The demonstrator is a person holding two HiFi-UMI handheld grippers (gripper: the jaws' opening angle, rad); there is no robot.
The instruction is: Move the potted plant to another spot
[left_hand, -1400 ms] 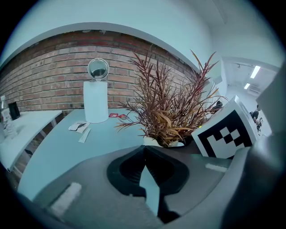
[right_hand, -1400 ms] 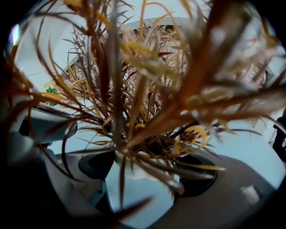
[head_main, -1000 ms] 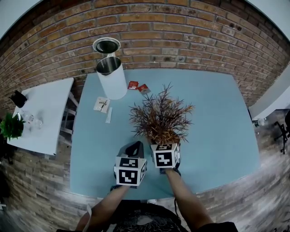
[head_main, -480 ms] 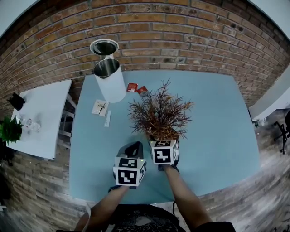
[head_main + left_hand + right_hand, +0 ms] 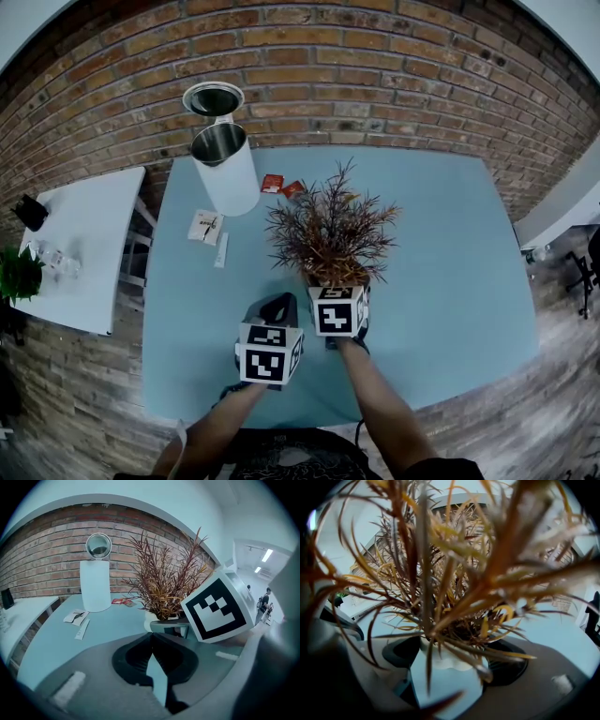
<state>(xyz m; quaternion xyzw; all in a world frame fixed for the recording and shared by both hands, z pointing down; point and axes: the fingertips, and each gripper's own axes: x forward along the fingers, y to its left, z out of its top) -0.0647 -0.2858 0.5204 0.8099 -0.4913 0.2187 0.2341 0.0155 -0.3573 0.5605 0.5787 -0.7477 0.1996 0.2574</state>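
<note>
While the right claw (image 5: 451,662) clamped the plant's (image 5: 330,230) white pot (image 5: 440,679) near the bin (image 5: 225,169), the left claw (image 5: 151,639) sat clenched, empty. Judged light but top-heavy, foliage brittle; the pot was the proper hold.

Grey left hand-held gripper (image 5: 151,638), matching right hand-held gripper (image 5: 446,665), black-and-white marker cubes (image 5: 268,353), dark top (image 5: 291,459)

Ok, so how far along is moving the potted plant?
Done: the right gripper has its jaws closed on the potted plant. In hand: holding it near the blue table's front middle; whether it's lifted is unclear. Left: carrying it elsewhere and setting it down. The left gripper is shut, empty.
</note>
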